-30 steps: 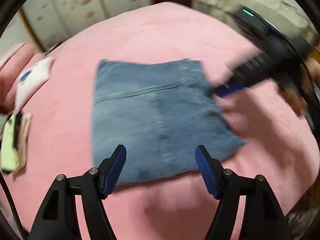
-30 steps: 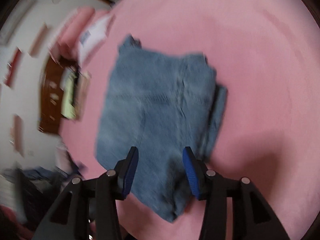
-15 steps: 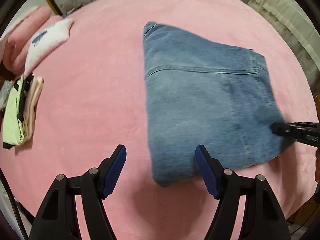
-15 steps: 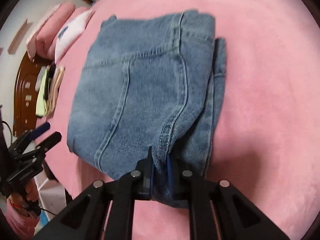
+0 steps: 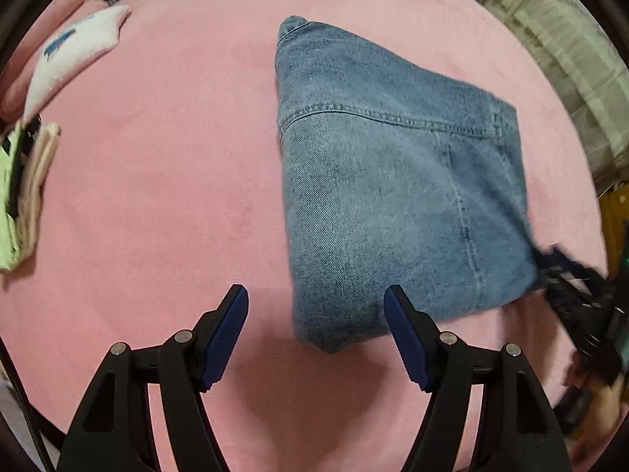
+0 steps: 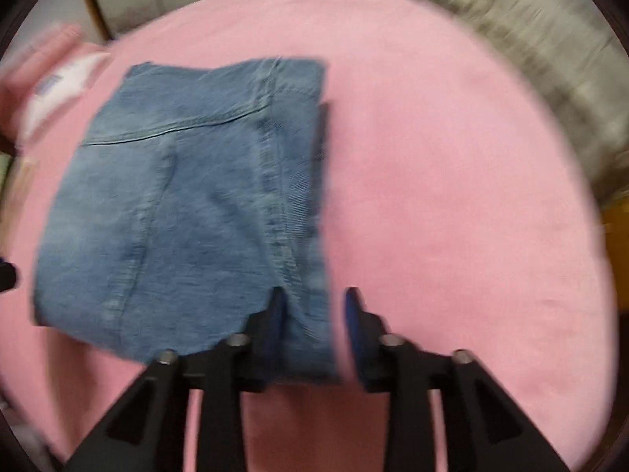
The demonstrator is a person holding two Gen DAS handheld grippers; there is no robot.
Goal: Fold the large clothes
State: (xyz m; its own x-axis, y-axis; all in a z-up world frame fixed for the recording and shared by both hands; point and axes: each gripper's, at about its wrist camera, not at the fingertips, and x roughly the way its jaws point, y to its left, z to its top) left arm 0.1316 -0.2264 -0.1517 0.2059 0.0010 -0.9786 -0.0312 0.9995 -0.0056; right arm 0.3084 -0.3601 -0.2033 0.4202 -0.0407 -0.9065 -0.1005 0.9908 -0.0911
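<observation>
Both grippers are seen poised over folded jeans (image 5: 397, 196) laid flat on a pink blanket (image 5: 165, 196). The right gripper (image 6: 314, 314) is caught with its jaws opening, the near corner of the denim lying loose between them, apparently released once the bundle was squared. The left gripper (image 5: 316, 322) is held wide and empty above the near fold corner, seemingly ready to press or tidy. The fold is judged nearly complete. A white pillow (image 5: 74, 51) and stacked pale clothes (image 5: 23, 196) are kept at the blanket's edge; a quilted beige cover (image 5: 558, 51) is visible beyond.
</observation>
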